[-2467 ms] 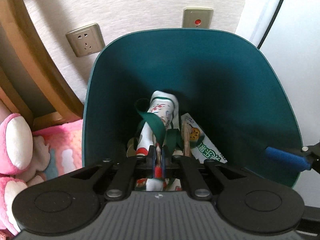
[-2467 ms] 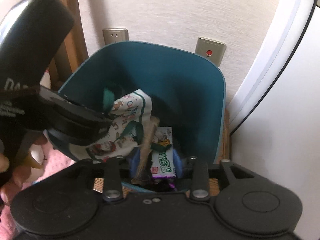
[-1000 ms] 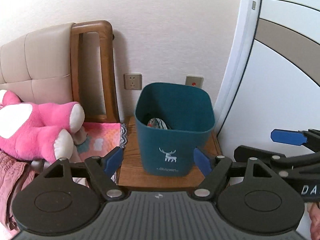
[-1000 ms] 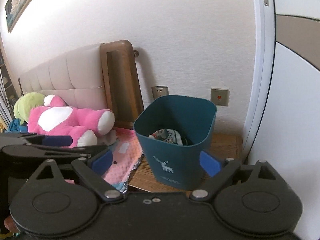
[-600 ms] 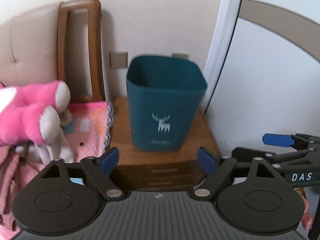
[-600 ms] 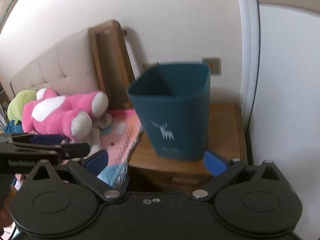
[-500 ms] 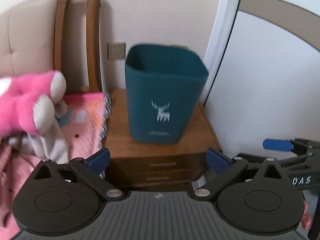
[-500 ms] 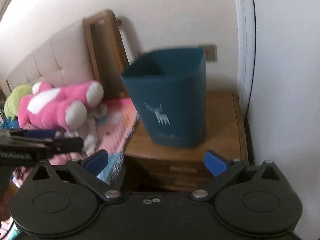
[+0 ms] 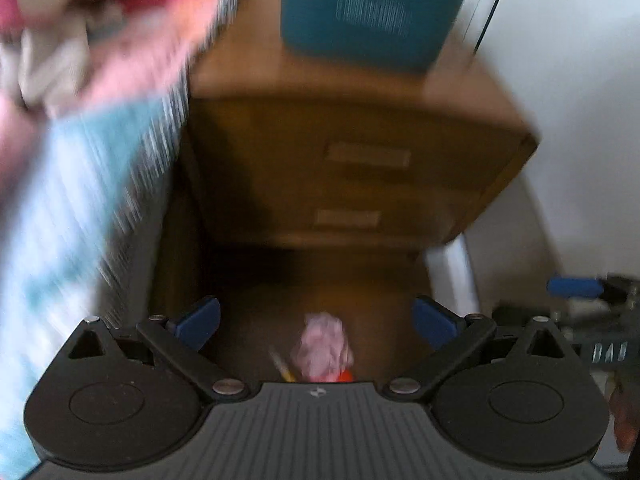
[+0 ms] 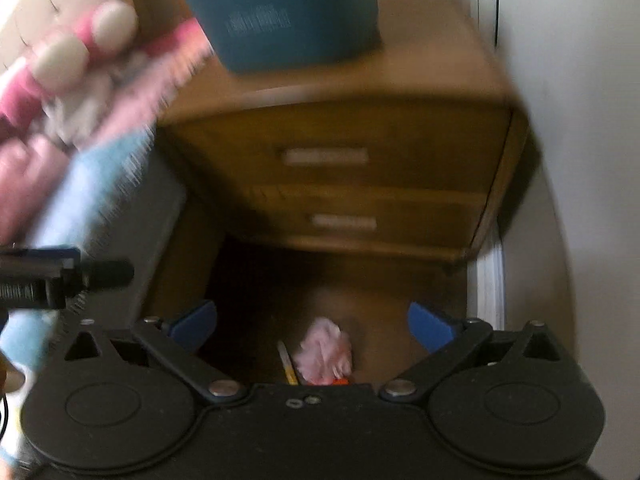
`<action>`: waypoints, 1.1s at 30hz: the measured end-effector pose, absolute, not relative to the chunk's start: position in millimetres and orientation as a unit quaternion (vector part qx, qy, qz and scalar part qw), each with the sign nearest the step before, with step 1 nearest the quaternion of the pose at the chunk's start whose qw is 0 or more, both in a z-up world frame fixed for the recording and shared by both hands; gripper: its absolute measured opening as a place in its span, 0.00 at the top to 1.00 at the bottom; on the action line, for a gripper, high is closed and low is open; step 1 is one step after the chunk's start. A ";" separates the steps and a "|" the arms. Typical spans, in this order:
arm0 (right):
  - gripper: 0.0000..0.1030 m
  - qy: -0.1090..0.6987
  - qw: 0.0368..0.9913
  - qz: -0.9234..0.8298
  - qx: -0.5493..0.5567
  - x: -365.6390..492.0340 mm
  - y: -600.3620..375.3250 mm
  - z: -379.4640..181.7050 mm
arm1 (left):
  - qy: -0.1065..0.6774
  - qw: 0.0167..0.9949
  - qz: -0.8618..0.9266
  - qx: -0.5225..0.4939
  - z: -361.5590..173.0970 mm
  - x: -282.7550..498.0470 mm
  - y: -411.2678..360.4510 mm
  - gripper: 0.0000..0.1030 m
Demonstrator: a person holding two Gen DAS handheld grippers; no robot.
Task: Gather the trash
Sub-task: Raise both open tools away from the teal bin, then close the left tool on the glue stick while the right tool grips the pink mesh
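A crumpled pink wad (image 9: pixel 322 346) lies on the dark floor in front of the nightstand, with a yellow stick (image 9: pixel 282 368) and an orange scrap (image 9: pixel 344 376) beside it. My left gripper (image 9: pixel 316 322) hangs open just above them, holding nothing. The right wrist view shows the same pink wad (image 10: pixel 326 350) and yellow stick (image 10: pixel 288 366) below my right gripper (image 10: pixel 312 326), which is open and empty too. The teal bin (image 9: pixel 376 12) stands on the nightstand, at the top edge of both views. Both pictures are motion-blurred.
The wooden nightstand (image 9: pixel 360 168) with two drawers rises just behind the trash. A pink and blue blanket (image 9: pixel 80 180) and a pink plush toy (image 10: pixel 80 52) hang over the bed edge at left. A white wardrobe wall (image 9: pixel 580 120) closes the right side.
Both grippers let go of wrappers in the bin, opened wide, pulled back, then dropped fast toward the floor and tilted down. The bin slid to the top edge and the pink wad came into view.
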State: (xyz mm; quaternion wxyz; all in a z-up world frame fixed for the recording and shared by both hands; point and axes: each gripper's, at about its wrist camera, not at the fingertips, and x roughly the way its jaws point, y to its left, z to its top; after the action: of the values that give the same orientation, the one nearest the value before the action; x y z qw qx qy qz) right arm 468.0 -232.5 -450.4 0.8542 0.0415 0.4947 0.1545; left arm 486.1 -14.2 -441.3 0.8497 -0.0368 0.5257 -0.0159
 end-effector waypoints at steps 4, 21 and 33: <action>0.02 0.514 0.842 0.159 0.037 478.2 -234.1 -520.1 | 0.561 0.827 0.009 -0.027 -532.8 475.1 -20.8 0.00; 0.08 0.600 0.781 0.176 0.009 518.7 -170.9 -768.1 | 0.674 0.730 0.080 -0.081 -826.3 488.7 22.5 0.01; 0.26 0.626 0.764 0.156 0.018 533.7 -160.7 -832.1 | 0.688 0.716 0.070 -0.093 -890.4 493.3 24.2 0.36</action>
State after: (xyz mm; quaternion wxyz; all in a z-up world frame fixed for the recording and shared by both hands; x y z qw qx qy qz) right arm 533.7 -160.7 -832.1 0.7638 0.0182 0.6262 0.1557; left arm 493.3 24.2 -890.4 0.7165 -0.0934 0.6878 0.0698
